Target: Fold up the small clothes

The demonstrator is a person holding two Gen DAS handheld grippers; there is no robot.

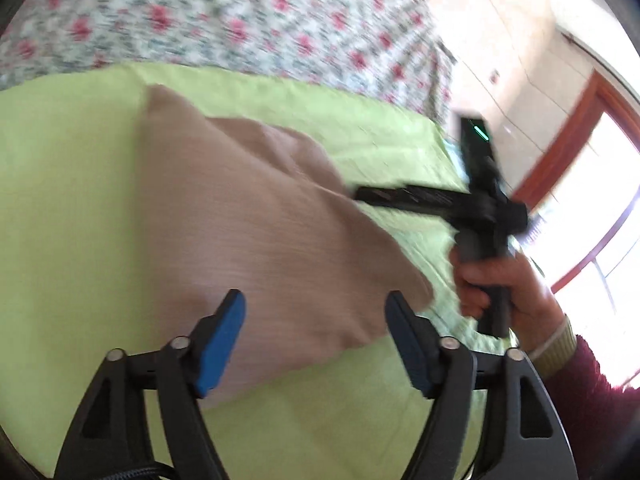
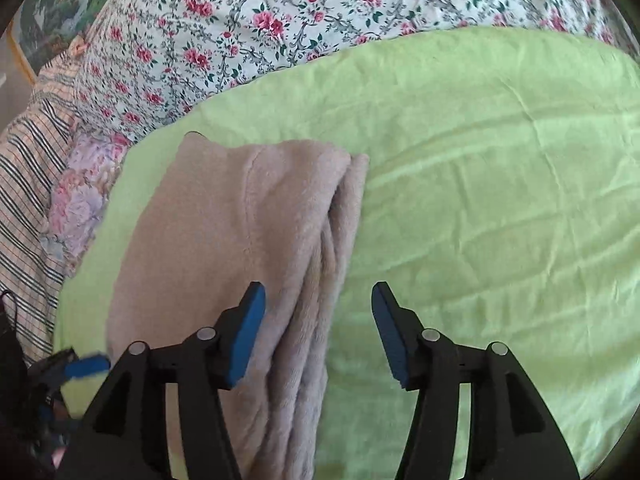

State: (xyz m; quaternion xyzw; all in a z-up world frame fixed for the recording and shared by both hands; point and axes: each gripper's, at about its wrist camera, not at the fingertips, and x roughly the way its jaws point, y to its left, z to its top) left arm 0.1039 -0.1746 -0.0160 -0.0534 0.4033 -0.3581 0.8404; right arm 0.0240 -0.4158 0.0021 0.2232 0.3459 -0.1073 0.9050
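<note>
Folded pink garment (image 2: 224,248) lies on green sheet (image 2: 480,200) atop floral bed (image 2: 240,32). Left hand-held gripper (image 1: 316,340) & right hand-held gripper (image 2: 318,332) both spread, pinching nothing.

— What covers the bed (image 2: 280,20)?
— A floral sheet, with a lime-green cloth (image 2: 480,180) spread over it.
— And on the cloth?
— A folded beige garment (image 2: 224,240), lying flat beyond the right gripper's left finger (image 2: 246,344).
</note>
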